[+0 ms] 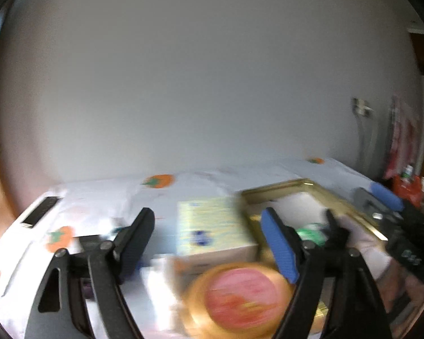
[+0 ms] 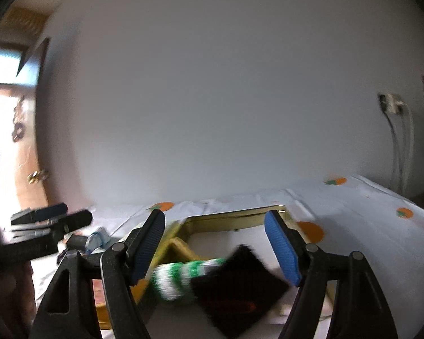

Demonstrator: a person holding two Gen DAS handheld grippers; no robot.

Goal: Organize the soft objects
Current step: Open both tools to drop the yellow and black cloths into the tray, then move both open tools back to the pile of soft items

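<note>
Two soft things, a striped sock (image 2: 181, 278) and a black cloth (image 2: 240, 288), in the gold tray (image 2: 234, 219), just below the right gripper (image 2: 214, 250). Wide open, holding nothing. Left gripper (image 1: 209, 250) wide open too, above a pink round lid (image 1: 240, 299).

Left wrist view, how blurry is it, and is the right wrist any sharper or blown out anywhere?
Left wrist view: heavy motion smear on the round pink-topped tin and pale box; the gripper fingers stay sharp. Right wrist view: milder blur on the green-striped cloth, with the window at left blown out; both bend at the edges.
</note>
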